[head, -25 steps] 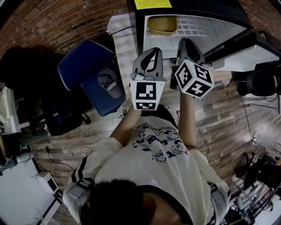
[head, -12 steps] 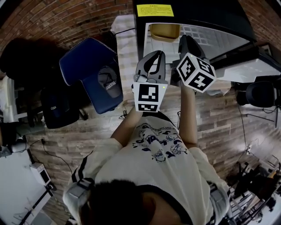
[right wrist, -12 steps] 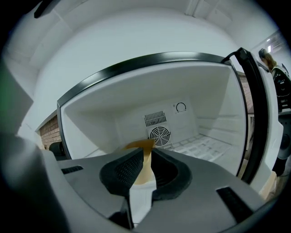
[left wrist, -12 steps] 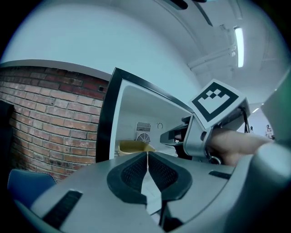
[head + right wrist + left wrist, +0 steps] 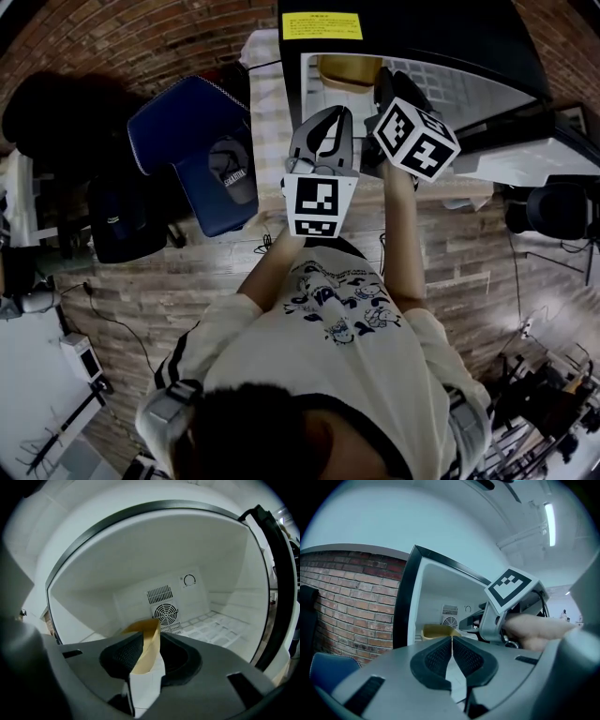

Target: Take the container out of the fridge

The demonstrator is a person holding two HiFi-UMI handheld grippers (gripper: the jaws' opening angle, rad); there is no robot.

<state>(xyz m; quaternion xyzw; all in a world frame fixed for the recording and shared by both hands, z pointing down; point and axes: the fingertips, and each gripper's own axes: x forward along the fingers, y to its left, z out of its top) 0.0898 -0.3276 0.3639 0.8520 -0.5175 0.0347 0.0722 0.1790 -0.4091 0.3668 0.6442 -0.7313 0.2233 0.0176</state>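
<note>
container (image 5: pixel 146 629) looks light and thin-walled, likely bendy; right hand-held gripper (image 5: pixel 149 651) pinches its rim, left hand-held gripper (image 5: pixel 453 644) rests with jaws together, empty.

Your fridge (image 5: pixel 412 23) stands at twelve o'clock in the head view. It is a black box with a yellow label on top, open on a white inside with a round fan grille in the back wall. The container (image 5: pixel 349 70) is a tan, open-topped tub sitting on the white shelf at the nine o'clock side of that opening. In the right gripper view its thin wall rises edge-on between the jaws of the right gripper (image 5: pixel 149 639), with a pad close against each side.
</note>
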